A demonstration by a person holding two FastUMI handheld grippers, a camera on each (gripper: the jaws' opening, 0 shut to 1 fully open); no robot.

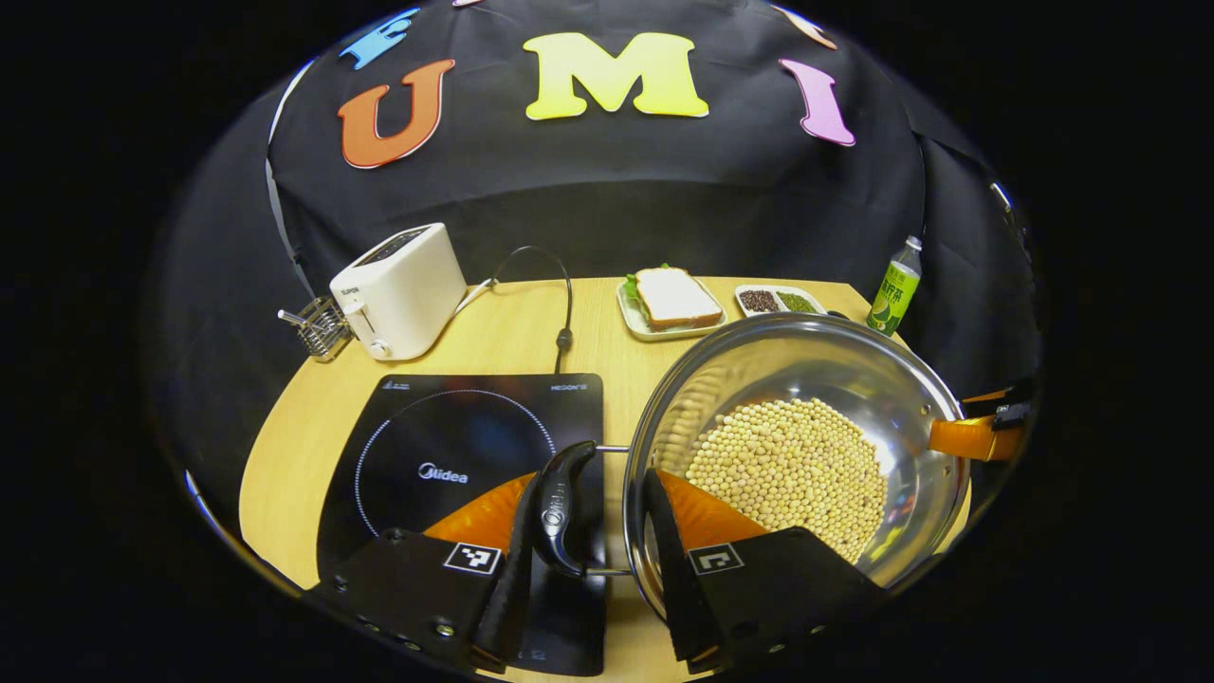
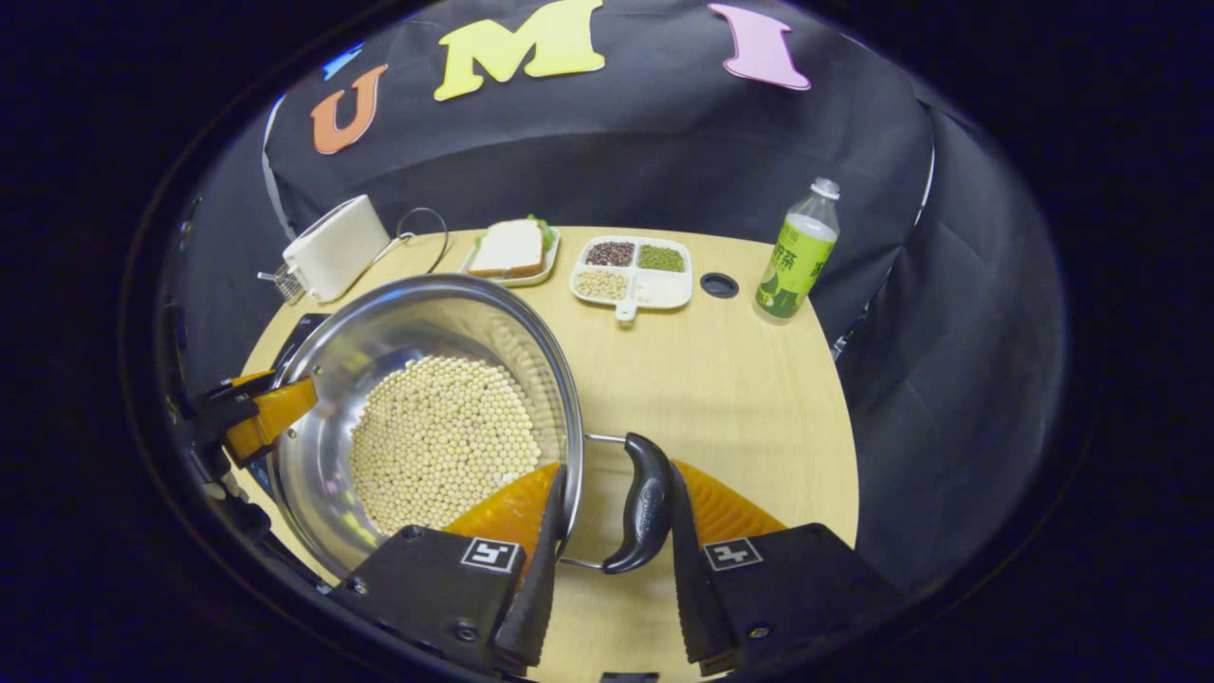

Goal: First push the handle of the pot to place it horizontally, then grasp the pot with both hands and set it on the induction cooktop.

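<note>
A steel pot holding several pale beans sits just right of the black induction cooktop, with its rim over the cooktop's edge. My left gripper clasps the pot's near side: one finger lies against the black side handle and the other stands inside the wall. On the opposite side my right gripper does the same with the other handle. Each gripper also appears across the pot from the other: the right gripper and the left gripper. Whether the pot rests on the table I cannot tell.
A white toaster with a wire rack and a cord stands at the back left. Behind the pot are a sandwich plate, a divided dish of grains and a green bottle. Bare tabletop lies to the right.
</note>
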